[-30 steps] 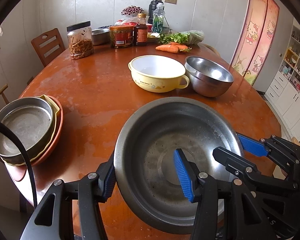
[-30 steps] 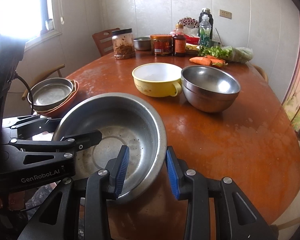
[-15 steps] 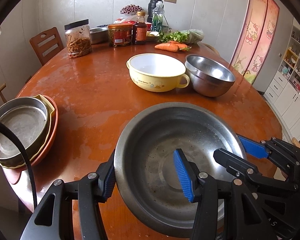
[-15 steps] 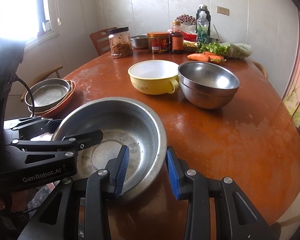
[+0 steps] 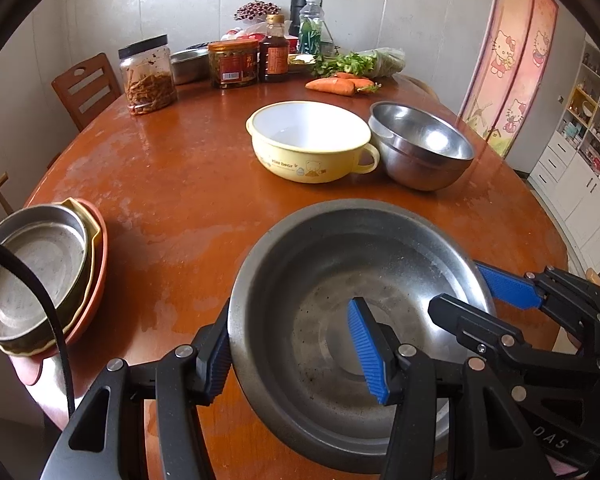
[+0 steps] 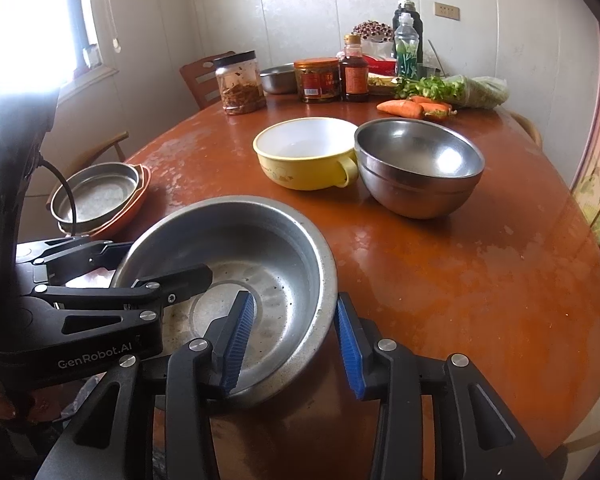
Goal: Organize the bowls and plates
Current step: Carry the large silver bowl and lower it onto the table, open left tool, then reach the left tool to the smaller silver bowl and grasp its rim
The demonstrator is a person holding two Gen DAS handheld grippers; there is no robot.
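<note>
A wide steel basin [image 5: 352, 280] [image 6: 236, 264] sits at the near edge of the round table. My left gripper [image 5: 296, 354] straddles its near-left rim, one finger outside, one inside. My right gripper [image 6: 296, 342] straddles its right rim the same way. Both jaws stand wide around the rim; whether the pads press it is unclear. Further off stand a yellow handled bowl [image 5: 308, 148] [image 6: 304, 152] and nested steel bowls [image 5: 420, 148] [image 6: 418, 164], touching. A stack of dishes [image 5: 40, 272] [image 6: 100, 196] with a steel pan on top sits at the left edge.
Jars, bottles, a steel bowl, greens and carrots [image 5: 332, 84] crowd the table's far side. A wooden chair [image 5: 86, 84] stands at the far left. White cabinets [image 5: 580, 168] lie to the right. Bare tabletop [image 5: 172, 184] lies between the stack and the bowls.
The basin, with both grippers on its rim, has shifted slightly toward the near table edge. The far bowls and the left stack appear a little farther. The jaws keep the same spread.
</note>
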